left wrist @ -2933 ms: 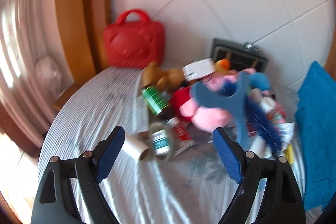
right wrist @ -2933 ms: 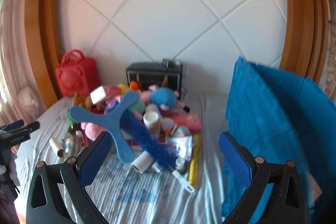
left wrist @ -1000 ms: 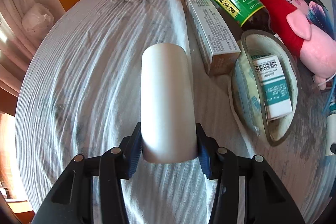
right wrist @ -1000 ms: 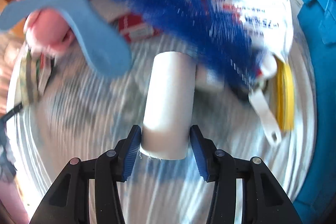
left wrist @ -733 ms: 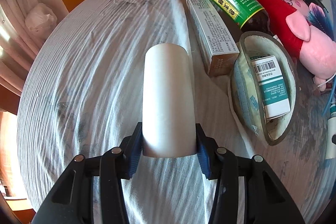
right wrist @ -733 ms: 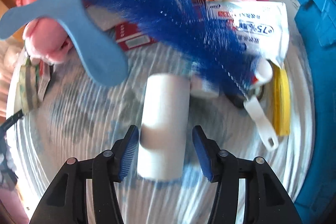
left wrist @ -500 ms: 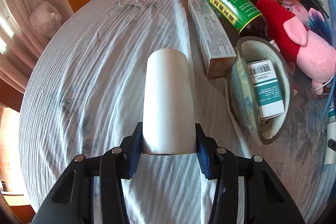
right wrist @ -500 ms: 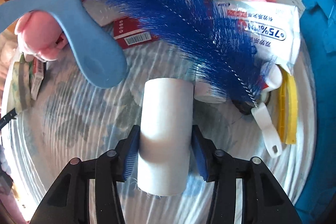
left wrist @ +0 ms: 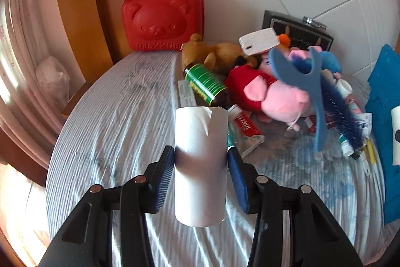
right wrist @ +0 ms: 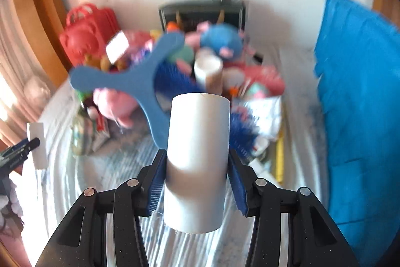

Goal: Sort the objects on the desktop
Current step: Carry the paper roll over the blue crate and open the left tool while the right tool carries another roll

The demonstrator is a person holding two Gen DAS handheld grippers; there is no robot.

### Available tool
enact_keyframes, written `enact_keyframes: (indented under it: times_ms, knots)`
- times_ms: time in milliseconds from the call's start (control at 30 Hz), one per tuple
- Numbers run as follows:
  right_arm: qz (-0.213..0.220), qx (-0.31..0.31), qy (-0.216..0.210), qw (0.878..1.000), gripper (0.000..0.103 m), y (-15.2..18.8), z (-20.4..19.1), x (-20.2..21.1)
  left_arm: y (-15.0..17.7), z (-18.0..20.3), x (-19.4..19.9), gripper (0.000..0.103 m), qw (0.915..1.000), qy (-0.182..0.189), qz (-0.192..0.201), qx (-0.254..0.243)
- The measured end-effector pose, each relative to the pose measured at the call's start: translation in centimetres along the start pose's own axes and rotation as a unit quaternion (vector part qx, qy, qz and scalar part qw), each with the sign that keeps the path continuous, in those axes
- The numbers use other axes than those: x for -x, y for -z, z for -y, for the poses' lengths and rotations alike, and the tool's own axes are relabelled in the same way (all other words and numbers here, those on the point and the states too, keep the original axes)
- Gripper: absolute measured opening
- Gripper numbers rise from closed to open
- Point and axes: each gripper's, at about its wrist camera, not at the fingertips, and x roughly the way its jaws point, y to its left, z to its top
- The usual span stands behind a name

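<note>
My left gripper (left wrist: 201, 164) is shut on a white paper roll (left wrist: 201, 167) and holds it above the white cloth-covered table (left wrist: 112, 131). My right gripper (right wrist: 197, 174) is shut on a second white paper roll (right wrist: 197, 162), also lifted; the right wrist view is blurred. The right roll shows at the right edge of the left wrist view (left wrist: 395, 137). The left roll shows at the left edge of the right wrist view (right wrist: 37, 145). A pile of toys, bottles and boxes lies behind both rolls.
A red bear-face case (left wrist: 163, 19) stands at the back left. The pile holds a green-labelled bottle (left wrist: 207, 86), a pink pig plush (left wrist: 282, 99), a blue boomerang shape (left wrist: 300, 81) and a blue brush (left wrist: 342, 114). A blue box (right wrist: 360, 96) stands right, a dark box (left wrist: 297, 31) at the back.
Both grippers have lifted their rolls off the cloth and tilted up, so the views now look across the table at the wall. The right gripper reclosed on its roll.
</note>
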Motion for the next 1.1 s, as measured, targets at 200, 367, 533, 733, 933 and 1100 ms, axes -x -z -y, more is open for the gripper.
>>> enact_keyframes:
  times_ms: [200, 367, 533, 733, 933, 1100]
  knots:
    - [0.083, -0.001, 0.014, 0.996, 0.047, -1.0, 0.6, 8.1, -2.6, 5.5, 4.7, 0.043, 0.9968, 0.043, 0.061, -0.029]
    - [0.142, -0.006, 0.026, 0.989, 0.047, -1.1, 2.9, 14.4, -3.7, 11.9, 10.2, 0.043, 0.9880, 0.086, 0.108, -0.069]
    - [0.197, -0.013, 0.047, 0.979, 0.047, -0.9, 6.3, 20.1, -4.7, 19.9, 14.5, 0.042, 0.9732, 0.138, 0.148, -0.109]
    - [0.239, -0.036, 0.085, 0.967, 0.047, -0.8, 12.6, 25.5, -5.8, 30.8, 19.0, 0.029, 0.9488, 0.207, 0.181, -0.155]
    - [0.244, -0.076, 0.117, 0.959, 0.047, -0.4, 20.9, 28.1, -7.0, 43.2, 22.4, 0.024, 0.9270, 0.250, 0.193, -0.202]
    - [0.244, -0.094, 0.145, 0.954, 0.047, 0.9, 26.5, 29.6, -5.9, 50.0, 24.9, 0.038, 0.9130, 0.259, 0.208, -0.237]
